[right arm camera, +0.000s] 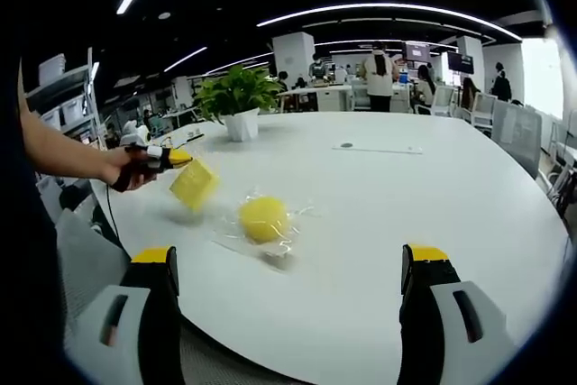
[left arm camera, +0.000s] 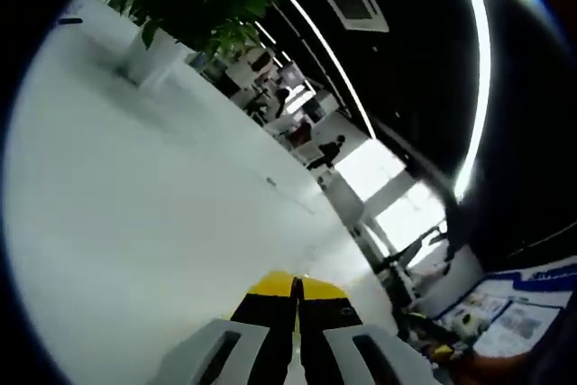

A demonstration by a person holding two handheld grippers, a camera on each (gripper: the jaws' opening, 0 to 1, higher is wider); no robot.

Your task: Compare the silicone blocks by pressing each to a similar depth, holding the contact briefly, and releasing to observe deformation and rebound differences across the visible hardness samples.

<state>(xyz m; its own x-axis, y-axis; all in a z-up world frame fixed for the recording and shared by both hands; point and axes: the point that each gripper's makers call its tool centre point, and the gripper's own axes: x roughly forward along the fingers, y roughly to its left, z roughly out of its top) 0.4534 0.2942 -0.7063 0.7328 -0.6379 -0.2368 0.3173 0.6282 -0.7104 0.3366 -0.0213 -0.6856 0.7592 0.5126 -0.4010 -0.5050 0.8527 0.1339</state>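
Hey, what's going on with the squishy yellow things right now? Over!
Left gripper shut on yellow block, lifted off table. Right gripper open, jaws wide. Yellow ball on plastic wrap, untouched. Nothing in the way.

Both grippers are the same build: the left gripper (left arm camera: 295,313) and right gripper (right arm camera: 293,290) have chunky black fingers (right arm camera: 160,313) with yellow tips on light grey mounts with dark slots.

My right gripper (right arm camera: 288,313): jaws spread wide, nothing between them.
Left gripper (right arm camera: 162,158): I see it at left, in the person's hand (right arm camera: 126,169), pinching a yellow square block (right arm camera: 195,184) above the white table (right arm camera: 433,214).
Yellow round block (right arm camera: 263,219): in clear wrap on the table, near the square one.
Potted plant (right arm camera: 237,101): far side of table.
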